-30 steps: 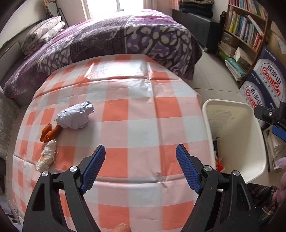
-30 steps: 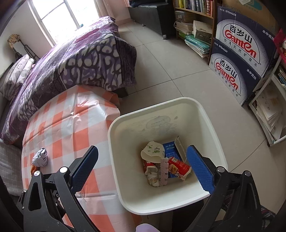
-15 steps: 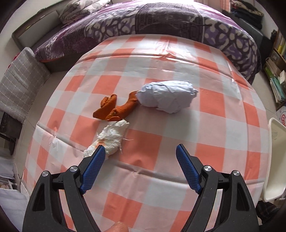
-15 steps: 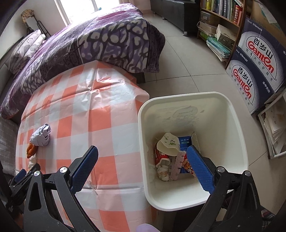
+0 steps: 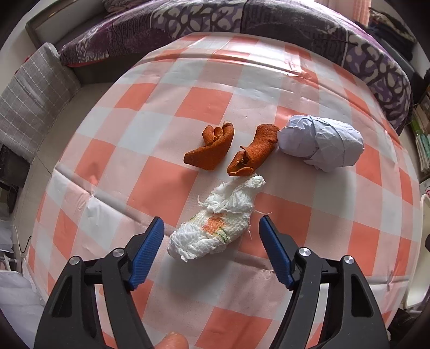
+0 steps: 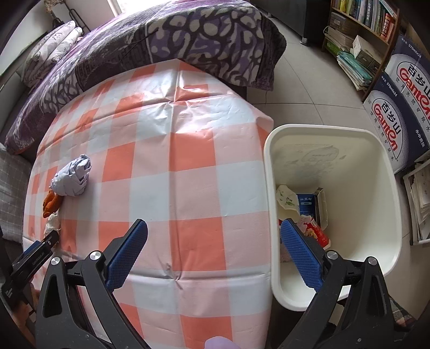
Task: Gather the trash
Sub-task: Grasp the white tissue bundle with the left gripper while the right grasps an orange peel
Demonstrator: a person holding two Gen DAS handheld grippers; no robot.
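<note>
Soft, even daylight fills both views, coming from a window (image 6: 114, 2) blown out white at about 11 o'clock in the right wrist view. The checked surface (image 5: 204, 107) carries a pale sheen along its creases towards 1 o'clock. Shadows are faint: the white tissue wad (image 5: 215, 228) and the crumpled paper ball (image 5: 322, 142) cast thin, soft ones. Focus is crisp at centre; nothing smears. Fisheye bending bulges the surface and curves the bed (image 6: 161, 40), with black vignette in all corners.
</note>
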